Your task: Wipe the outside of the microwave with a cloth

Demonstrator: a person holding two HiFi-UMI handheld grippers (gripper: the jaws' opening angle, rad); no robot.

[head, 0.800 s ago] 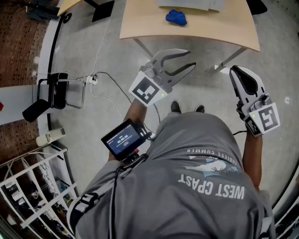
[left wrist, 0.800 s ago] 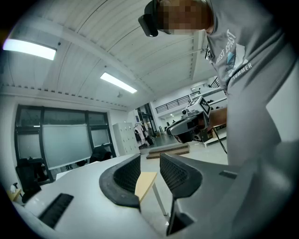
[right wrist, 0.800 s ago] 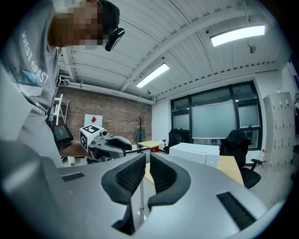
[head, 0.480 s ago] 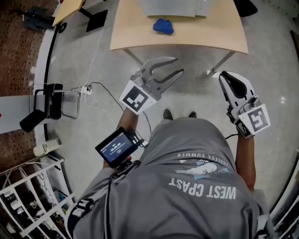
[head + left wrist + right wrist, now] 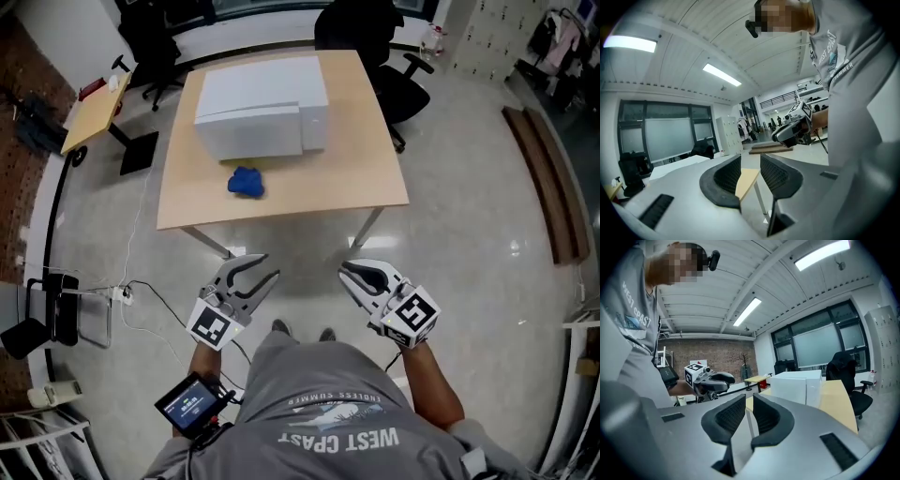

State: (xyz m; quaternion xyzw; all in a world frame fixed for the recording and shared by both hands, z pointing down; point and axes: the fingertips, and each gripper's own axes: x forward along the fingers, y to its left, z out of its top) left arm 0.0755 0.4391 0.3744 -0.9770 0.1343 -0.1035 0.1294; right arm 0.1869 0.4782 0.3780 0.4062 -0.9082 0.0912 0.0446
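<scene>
While I stand back from the table (image 5: 366, 159) with both tools held nearly level, the room reads like this from my left.

At ten o'clock a small side table (image 5: 94, 112) stands well apart from the big one, with a bare lane of floor (image 5: 469, 234) between them. At nine o'clock a cable (image 5: 150, 286) trails loose across the floor, close to my left side.

My left gripper (image 5: 262, 270) hangs in the air short of the table's near edge. Its fingers are spread a little with nothing between them; through the gap I see only the table's corner and a leg.

At eleven o'clock the blue cloth (image 5: 247, 181) lies bunched on the table top, between the near edge and the microwave (image 5: 262, 117). It is near the microwave's front and, as far as I can see, not touching it. The microwave sits at twelve o'clock on the far left part of the top, leaving a wide bare strip of wood along the right edge and the near edge.

My right gripper (image 5: 346, 270) also hangs short of the near edge, well apart from the left one. Its fingers are drawn almost together, a thin slit between them, pinching nothing.

At one o'clock a black chair (image 5: 370, 28) stands against the table's far right corner. At two o'clock a long bench (image 5: 539, 178) lies well off, with open floor between it and the table's right edge.
</scene>
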